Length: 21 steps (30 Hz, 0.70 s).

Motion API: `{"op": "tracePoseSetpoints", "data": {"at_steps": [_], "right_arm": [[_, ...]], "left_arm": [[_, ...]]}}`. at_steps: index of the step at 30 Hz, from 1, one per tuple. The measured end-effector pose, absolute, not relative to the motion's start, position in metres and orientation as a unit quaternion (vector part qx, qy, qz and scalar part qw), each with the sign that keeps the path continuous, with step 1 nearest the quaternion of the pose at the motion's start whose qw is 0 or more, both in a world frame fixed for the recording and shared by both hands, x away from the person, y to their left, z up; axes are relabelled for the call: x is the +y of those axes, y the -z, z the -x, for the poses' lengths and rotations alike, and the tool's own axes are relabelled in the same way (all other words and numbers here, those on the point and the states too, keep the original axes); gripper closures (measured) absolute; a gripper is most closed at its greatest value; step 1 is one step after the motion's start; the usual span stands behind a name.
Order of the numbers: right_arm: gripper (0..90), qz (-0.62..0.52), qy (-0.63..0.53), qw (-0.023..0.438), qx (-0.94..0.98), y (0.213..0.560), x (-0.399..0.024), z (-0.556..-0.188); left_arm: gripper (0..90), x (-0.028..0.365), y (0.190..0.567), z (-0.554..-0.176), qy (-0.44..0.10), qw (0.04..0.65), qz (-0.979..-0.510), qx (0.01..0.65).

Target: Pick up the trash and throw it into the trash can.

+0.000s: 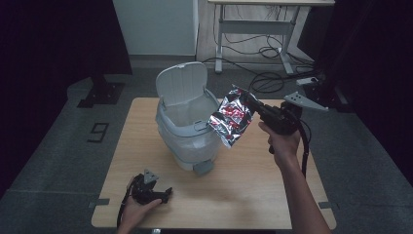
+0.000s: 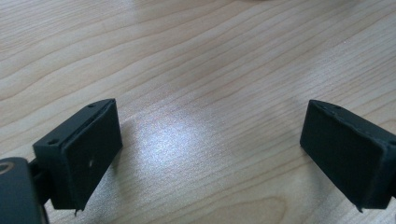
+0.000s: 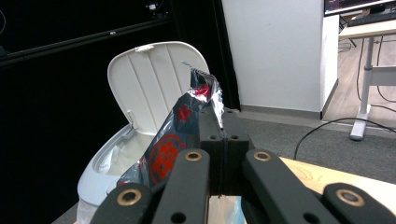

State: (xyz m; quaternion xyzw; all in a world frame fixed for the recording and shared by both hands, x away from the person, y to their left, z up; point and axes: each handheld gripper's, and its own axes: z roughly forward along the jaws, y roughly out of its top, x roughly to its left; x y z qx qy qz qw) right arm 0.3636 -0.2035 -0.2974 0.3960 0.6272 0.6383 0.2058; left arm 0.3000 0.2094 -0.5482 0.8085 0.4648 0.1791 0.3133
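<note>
A crinkled silver and red foil bag (image 1: 233, 119) hangs in the air just right of a white bin (image 1: 187, 127) whose lid (image 1: 182, 83) stands open. My right gripper (image 1: 253, 103) is shut on the bag's upper edge; in the right gripper view the jaws meet on the foil bag (image 3: 187, 126), with the bin (image 3: 121, 154) and its raised lid (image 3: 154, 79) beyond. My left gripper (image 1: 165, 194) rests low at the table's front left, open, with bare wood between its fingers (image 2: 88, 156).
The wooden table (image 1: 243, 180) carries the bin at its middle rear. Behind it stand a white wall panel (image 1: 156, 24), a desk frame (image 1: 253, 29) and loose cables (image 1: 265, 80) on the grey floor. A dark stand base (image 1: 100, 92) sits at the left.
</note>
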Motion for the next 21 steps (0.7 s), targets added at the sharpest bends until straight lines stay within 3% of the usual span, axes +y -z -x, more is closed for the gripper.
{"op": "tracePoseSetpoints", "data": {"at_steps": [21], "right_arm": [[90.0,-0.401,-0.638,0.212,0.623,0.287,-0.186,-0.386]], "left_arm": [[5.1,0.21,0.548,-0.3,-0.178,0.314,-0.81,0.462]]}}
